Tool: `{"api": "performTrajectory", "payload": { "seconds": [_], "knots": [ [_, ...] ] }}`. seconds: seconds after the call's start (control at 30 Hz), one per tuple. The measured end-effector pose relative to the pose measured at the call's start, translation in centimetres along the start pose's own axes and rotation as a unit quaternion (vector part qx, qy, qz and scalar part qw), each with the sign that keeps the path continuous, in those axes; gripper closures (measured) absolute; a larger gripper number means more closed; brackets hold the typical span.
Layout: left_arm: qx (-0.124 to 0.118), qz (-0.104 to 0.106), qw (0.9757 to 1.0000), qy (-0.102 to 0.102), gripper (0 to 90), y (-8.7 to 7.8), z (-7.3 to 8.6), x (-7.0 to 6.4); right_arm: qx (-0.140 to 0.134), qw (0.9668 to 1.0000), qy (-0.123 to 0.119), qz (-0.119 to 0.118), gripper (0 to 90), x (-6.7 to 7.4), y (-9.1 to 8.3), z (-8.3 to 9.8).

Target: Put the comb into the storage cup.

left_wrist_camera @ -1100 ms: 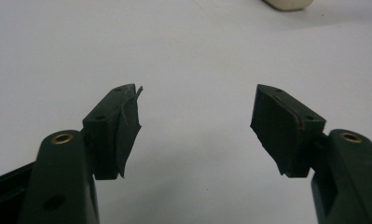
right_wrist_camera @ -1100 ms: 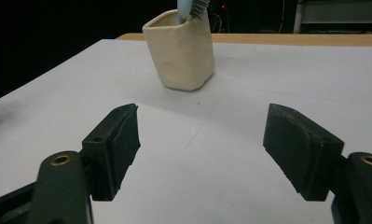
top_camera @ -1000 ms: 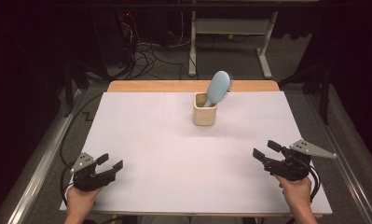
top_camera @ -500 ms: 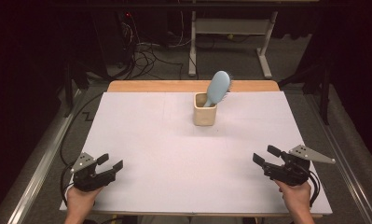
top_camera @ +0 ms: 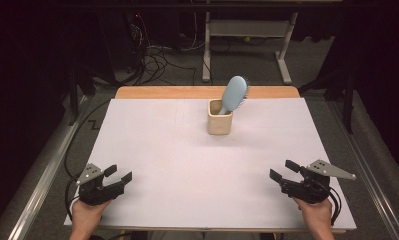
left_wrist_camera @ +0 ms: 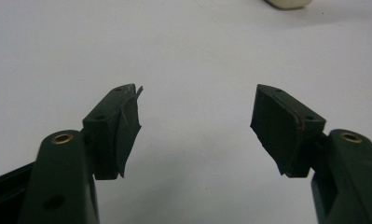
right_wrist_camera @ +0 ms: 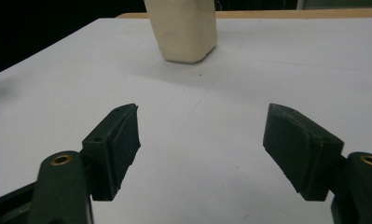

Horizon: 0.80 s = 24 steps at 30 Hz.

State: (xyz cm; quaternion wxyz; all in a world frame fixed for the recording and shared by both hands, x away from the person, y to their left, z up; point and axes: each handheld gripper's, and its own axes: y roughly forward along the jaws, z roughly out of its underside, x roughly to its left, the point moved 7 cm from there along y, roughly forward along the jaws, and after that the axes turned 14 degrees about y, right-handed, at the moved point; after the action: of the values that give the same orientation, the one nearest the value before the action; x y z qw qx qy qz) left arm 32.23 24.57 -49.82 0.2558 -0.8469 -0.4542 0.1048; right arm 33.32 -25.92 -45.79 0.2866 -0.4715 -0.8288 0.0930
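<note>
The right gripper (top_camera: pixel 285 177) has drawn back toward the table's near edge; the left gripper (top_camera: pixel 118 174) hasn't. Both gape wide, empty. Well ahead, the hairbrush (top_camera: pixel 234 94) leans in its cream cup (top_camera: pixel 220 123); a careless tug could topple it.

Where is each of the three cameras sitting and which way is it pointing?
High view: above the person's side, looking forward and down at the table; both hands, left gripper and right gripper show.
Left gripper view: rides the left gripper, low over the sheet, jaws apart.
Right gripper view: rides the right gripper, facing the cup.
Shared: the cup, holding the brush.
</note>
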Motion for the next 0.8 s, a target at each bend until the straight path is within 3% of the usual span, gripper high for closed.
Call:
{"api": "performTrajectory", "payload": {
  "seconds": [0.8],
  "knots": [
    [0.0, 0.001, 1.0, -0.002, 33.0, 0.0, 0.0, 0.0, -0.004, 0.9999, 0.004, 0.012, 27.8, -0.9, -0.1, 1.2]
  ]
}}
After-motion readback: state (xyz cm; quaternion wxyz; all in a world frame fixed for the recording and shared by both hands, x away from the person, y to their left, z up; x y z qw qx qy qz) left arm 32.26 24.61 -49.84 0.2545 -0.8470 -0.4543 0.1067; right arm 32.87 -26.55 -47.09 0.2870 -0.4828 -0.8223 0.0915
